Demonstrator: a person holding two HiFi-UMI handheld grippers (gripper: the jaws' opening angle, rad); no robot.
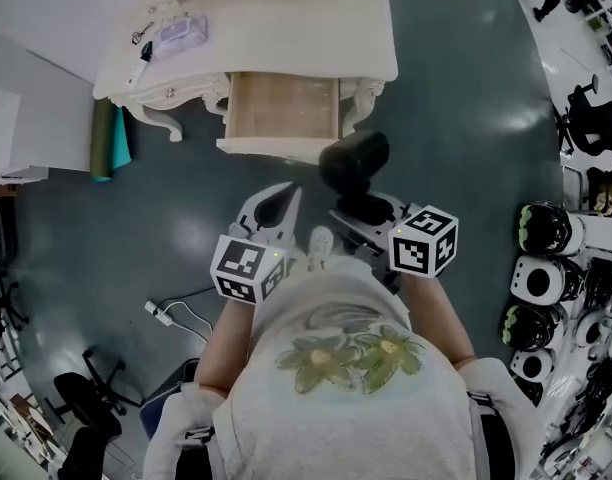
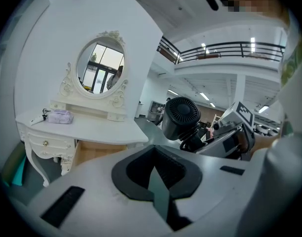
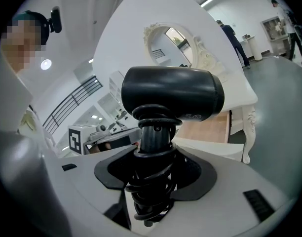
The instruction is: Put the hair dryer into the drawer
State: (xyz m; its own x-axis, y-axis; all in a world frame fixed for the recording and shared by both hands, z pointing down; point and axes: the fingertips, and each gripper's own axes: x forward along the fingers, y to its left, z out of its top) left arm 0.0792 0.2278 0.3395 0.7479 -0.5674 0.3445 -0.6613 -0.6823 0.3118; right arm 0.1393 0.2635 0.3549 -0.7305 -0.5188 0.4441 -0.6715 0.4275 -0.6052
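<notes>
A black hair dryer (image 1: pixel 354 161) stands upright in my right gripper (image 1: pixel 364 210), just in front of the open wooden drawer (image 1: pixel 284 106) of a white dressing table (image 1: pixel 286 18). In the right gripper view the jaws are shut on the hair dryer's handle (image 3: pixel 153 137), which has its cord coiled round it, and the barrel (image 3: pixel 171 93) lies crosswise above. The drawer (image 3: pixel 210 127) shows behind it. My left gripper (image 1: pixel 282 203) hangs beside the right one, shut and empty. From the left gripper view, the dryer's rear grille (image 2: pixel 181 113) is at the right.
A purple pouch (image 1: pixel 181 34), a marker (image 1: pixel 141 63) and keys lie on the tabletop's left. An oval mirror (image 2: pixel 100 68) stands at its back. Green rolls (image 1: pixel 108 138) lean left of the table. A power strip (image 1: pixel 166 316) lies on the floor. White helmets (image 1: pixel 546 268) line the right.
</notes>
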